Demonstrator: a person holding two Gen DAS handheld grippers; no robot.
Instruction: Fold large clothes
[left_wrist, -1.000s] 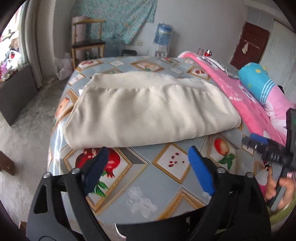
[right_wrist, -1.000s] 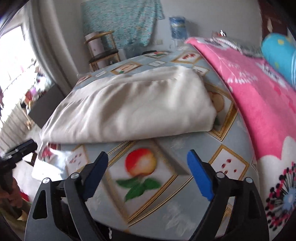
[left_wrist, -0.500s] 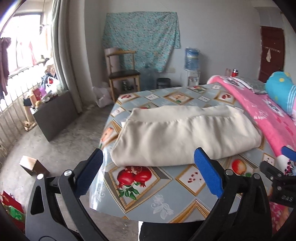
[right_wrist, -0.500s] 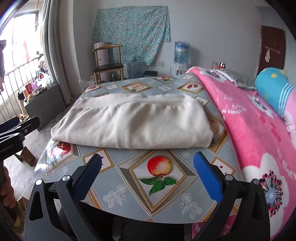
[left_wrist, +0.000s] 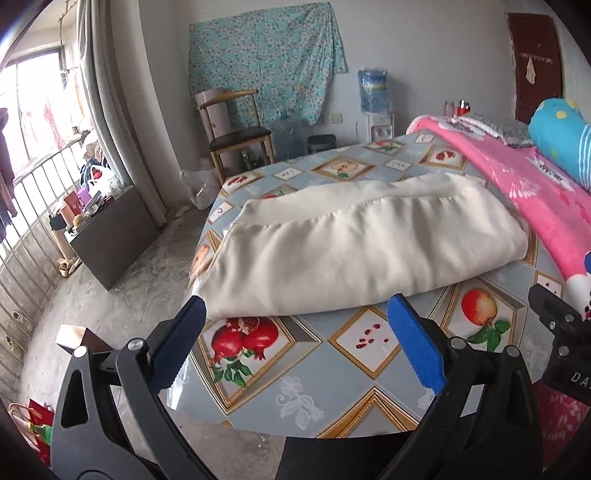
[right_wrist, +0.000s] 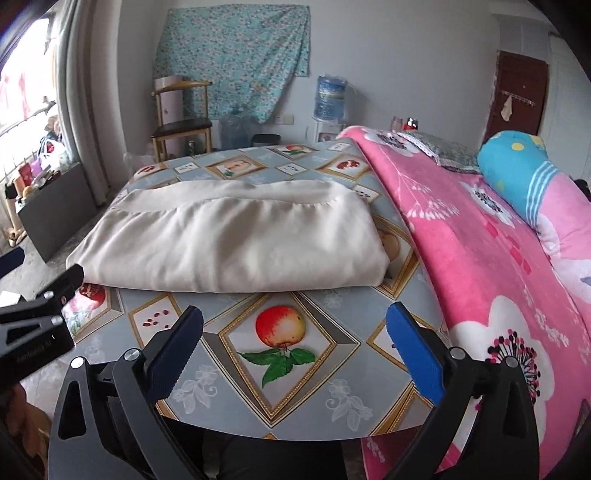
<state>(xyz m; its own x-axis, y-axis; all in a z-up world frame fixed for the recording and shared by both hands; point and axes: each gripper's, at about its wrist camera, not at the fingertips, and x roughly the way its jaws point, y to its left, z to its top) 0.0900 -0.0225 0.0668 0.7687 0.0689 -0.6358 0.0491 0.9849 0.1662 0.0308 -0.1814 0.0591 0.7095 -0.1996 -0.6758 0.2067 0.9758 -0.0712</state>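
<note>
A large cream cloth (left_wrist: 354, 243) lies folded into a thick rectangle on the fruit-patterned sheet (left_wrist: 280, 373) of the bed; it also shows in the right wrist view (right_wrist: 236, 247). My left gripper (left_wrist: 295, 347) is open and empty, held back from the cloth's near edge above the bed's front corner. My right gripper (right_wrist: 295, 350) is open and empty, held back over the sheet (right_wrist: 332, 387) in front of the cloth. Each gripper's body shows at the edge of the other's view.
A pink flowered blanket (right_wrist: 480, 258) and a blue bolster (right_wrist: 524, 181) cover the bed's right side. A wooden chair (left_wrist: 236, 136), a water dispenser (left_wrist: 375, 96) and a dark low cabinet (left_wrist: 114, 240) stand on the floor beyond and left of the bed.
Both grippers have pulled back and risen away from the folded cloth, so more of the room and bed shows. The cloth has not moved.
</note>
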